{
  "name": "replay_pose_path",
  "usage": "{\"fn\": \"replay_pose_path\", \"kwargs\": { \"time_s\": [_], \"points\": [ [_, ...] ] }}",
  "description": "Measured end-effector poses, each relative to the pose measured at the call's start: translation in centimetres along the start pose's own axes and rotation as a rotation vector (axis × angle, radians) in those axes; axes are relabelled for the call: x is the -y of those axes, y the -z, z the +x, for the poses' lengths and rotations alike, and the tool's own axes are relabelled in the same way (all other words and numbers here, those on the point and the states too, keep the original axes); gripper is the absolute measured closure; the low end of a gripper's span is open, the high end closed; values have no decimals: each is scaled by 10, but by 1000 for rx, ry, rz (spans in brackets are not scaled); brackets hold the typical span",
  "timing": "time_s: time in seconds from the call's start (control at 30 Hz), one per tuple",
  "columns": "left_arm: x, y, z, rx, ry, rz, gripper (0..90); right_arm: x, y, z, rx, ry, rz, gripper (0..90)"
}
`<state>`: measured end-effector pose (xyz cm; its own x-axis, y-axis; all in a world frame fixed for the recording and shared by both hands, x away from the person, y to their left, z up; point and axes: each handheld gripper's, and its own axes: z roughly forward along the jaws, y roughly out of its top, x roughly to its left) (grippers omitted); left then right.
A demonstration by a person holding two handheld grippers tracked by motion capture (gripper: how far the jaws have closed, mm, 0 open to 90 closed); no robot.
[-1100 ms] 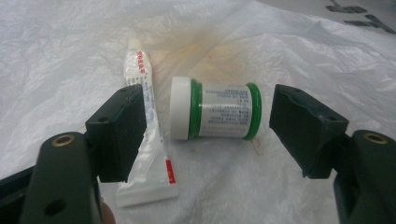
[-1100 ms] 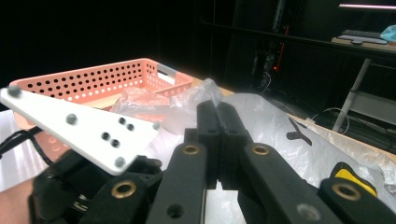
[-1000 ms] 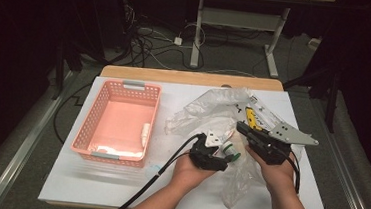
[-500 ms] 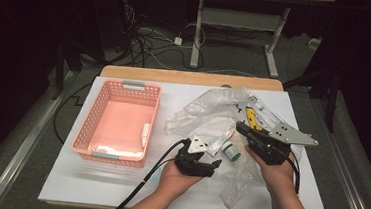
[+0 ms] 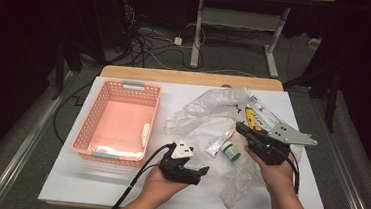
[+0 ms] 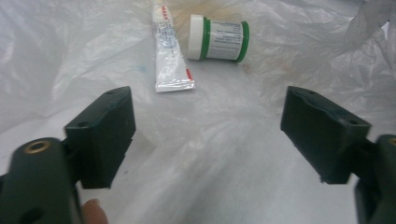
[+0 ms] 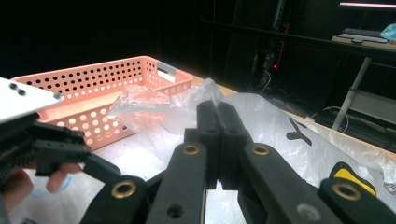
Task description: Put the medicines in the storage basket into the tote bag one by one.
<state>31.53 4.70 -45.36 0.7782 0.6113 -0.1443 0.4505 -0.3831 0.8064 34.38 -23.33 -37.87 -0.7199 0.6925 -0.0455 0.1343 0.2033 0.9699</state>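
A white tube (image 5: 219, 142) and a green-and-white jar (image 5: 230, 151) lie side by side on a crumpled clear plastic bag (image 5: 207, 119). My left gripper (image 5: 199, 175) sits low on the table, left of them, and points toward them. In the left gripper view its jaws (image 6: 208, 100) have just been opening and stand wide apart with nothing between them; the tube (image 6: 168, 51) and jar (image 6: 218, 40) lie farther off. My right gripper (image 5: 242, 128) rests at the bag's right side. Its jaws (image 7: 218, 109) are shut, with bag film rising right at the tips; whether film is pinched I cannot tell.
A pink perforated basket (image 5: 102, 108) stands at the left of the white table and holds a few small white items. A yellow-and-black object (image 5: 250, 117) lies under the bag near the right gripper. The table's front edge runs just below the left hand.
The left gripper drew back from the jar, leftward and toward the front edge, and its jaws spread wider. The jar and tube now lie apart from it. The right gripper stayed put.
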Motion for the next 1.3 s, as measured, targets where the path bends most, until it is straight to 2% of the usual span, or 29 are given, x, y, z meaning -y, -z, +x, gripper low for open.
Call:
{"fn": "replay_pose_path", "kwargs": {
  "time_s": [0.1,0.17,0.23,0.3,0.4,0.5,0.67,0.8,1.0,1.17,1.3],
  "points": [
    [2,10,0,-5,-14,-17,145,0,0,0,2,-1,2,900],
    [5,15,0,7,-10,-26,143,0,0,0,4,1,2,900],
    [10,17,0,12,-6,-23,84,0,-1,0,5,1,1,900],
    [14,19,-1,14,-14,-12,62,0,0,0,4,0,0,900],
    [13,20,-3,8,-26,11,1,0,0,0,4,0,0,900],
    [9,23,-2,17,-4,2,0,0,0,0,1,1,0,900],
    [4,31,-1,-8,-21,-13,0,-1,1,0,-2,-1,-8,900],
    [3,37,4,-10,-12,-14,0,-1,1,0,0,-2,-9,900],
    [0,54,12,-37,-17,-33,0,-2,2,0,2,-4,-13,900],
    [-1,67,23,-83,-3,-51,0,-2,3,-1,3,-3,-14,900],
    [1,74,34,-136,1,-51,0,-2,3,0,3,-3,-14,900]
  ]
}}
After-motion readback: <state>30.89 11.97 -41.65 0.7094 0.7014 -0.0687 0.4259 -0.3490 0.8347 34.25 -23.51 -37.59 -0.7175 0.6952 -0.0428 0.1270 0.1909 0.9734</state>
